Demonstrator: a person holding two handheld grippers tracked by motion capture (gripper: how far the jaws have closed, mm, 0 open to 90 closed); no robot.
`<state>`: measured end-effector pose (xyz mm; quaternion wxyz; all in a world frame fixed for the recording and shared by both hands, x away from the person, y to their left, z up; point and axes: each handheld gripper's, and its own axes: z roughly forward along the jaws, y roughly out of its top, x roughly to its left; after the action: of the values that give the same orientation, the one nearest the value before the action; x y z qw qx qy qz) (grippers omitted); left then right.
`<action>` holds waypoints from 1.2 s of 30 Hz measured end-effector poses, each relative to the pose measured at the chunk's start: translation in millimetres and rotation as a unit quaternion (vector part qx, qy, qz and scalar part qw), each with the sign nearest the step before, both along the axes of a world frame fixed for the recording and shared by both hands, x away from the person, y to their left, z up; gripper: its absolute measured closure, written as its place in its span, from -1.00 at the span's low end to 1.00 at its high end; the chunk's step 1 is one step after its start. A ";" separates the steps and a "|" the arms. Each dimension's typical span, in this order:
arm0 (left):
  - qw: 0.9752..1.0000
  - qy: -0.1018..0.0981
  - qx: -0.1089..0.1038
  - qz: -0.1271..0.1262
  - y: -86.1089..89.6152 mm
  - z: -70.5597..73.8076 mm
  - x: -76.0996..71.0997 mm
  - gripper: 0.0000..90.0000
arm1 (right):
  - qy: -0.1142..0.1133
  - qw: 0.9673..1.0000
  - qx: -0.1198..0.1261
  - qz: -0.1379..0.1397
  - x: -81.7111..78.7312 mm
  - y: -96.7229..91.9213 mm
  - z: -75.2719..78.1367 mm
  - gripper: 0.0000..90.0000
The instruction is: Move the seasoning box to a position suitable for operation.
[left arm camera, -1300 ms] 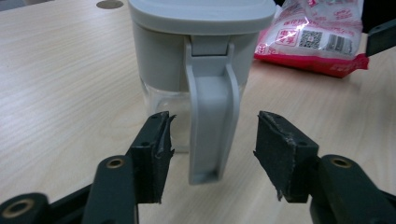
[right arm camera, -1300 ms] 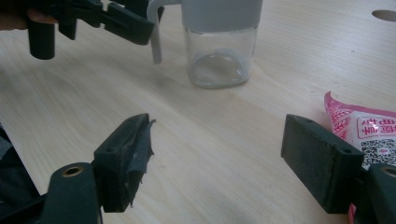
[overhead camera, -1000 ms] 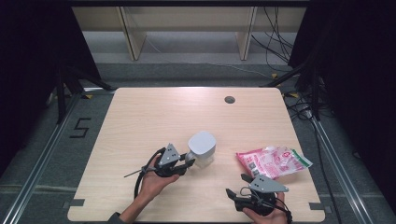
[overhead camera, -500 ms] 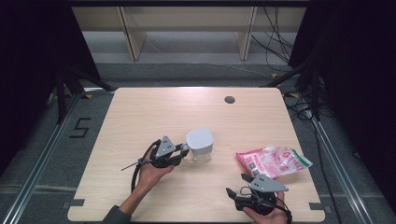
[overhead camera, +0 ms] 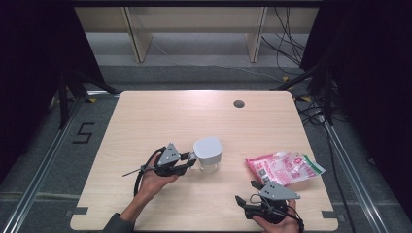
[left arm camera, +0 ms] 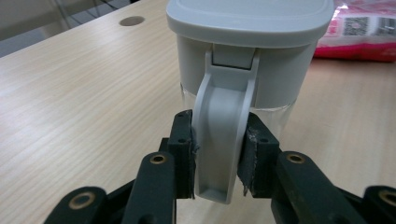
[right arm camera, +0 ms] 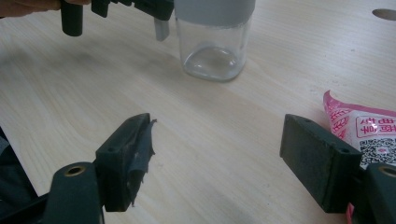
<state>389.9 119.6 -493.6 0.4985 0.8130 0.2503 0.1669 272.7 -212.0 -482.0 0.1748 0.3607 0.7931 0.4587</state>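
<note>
A clear glass pitcher (overhead camera: 208, 153) with a grey lid stands on the wooden table (overhead camera: 160, 121) at centre front. My left gripper (overhead camera: 192, 160) reaches it from the left and is shut on its grey handle (left arm camera: 224, 140), with both pads pressed against the handle's sides. A pink snack bag (overhead camera: 284, 167) lies flat to the right. My right gripper (overhead camera: 245, 191) sits near the front edge just in front of the bag, jaws open wide and nothing between them (right arm camera: 217, 154). The pitcher's glass base (right arm camera: 212, 58) looks empty.
A round cable hole (overhead camera: 238, 103) lies at the table's back right. Dark rails and cables run along the floor on both sides. Bare tabletop stretches behind and to the left of the pitcher.
My left hand and its gripper have shifted a little to the left, still holding the handle; the pitcher has barely moved. The right gripper has stayed put.
</note>
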 end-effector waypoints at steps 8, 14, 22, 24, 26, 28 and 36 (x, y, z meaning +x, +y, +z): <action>0.999 0.002 -0.004 -0.045 -2.3 -0.5 -8.4 0.52 | 0.000 1.000 0.000 -0.003 -0.9 0.2 0.4 -0.42; 0.998 0.000 -0.004 -0.057 -4.2 -0.9 -7.2 0.52 | 0.001 1.000 0.003 0.001 0.2 0.3 -0.3 -0.42; 0.999 0.000 0.001 -0.040 -14.7 -0.2 -4.8 0.52 | 0.003 1.000 0.002 0.001 1.1 0.7 -0.9 -0.42; 1.000 -0.001 0.001 -0.030 -17.9 -0.1 -4.8 0.52 | -0.002 1.000 0.000 0.003 1.4 0.6 -0.9 -0.42; 1.000 0.003 -0.004 -0.028 -19.9 -0.3 -3.9 0.53 | -0.002 1.000 -0.001 0.003 1.3 0.8 -1.0 -0.42; 1.000 0.004 -0.003 -0.021 -20.2 -0.1 -2.6 0.53 | -0.003 1.000 0.000 0.007 1.7 0.8 -1.2 -0.42; 1.000 0.001 -0.004 -0.004 -15.9 -1.0 3.9 0.53 | 0.001 1.000 0.001 -0.003 0.8 0.9 -1.0 -0.42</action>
<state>393.8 103.7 -494.6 0.5028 0.8120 0.2477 0.1631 273.5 -211.1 -483.0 0.1756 0.3637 0.7916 0.4584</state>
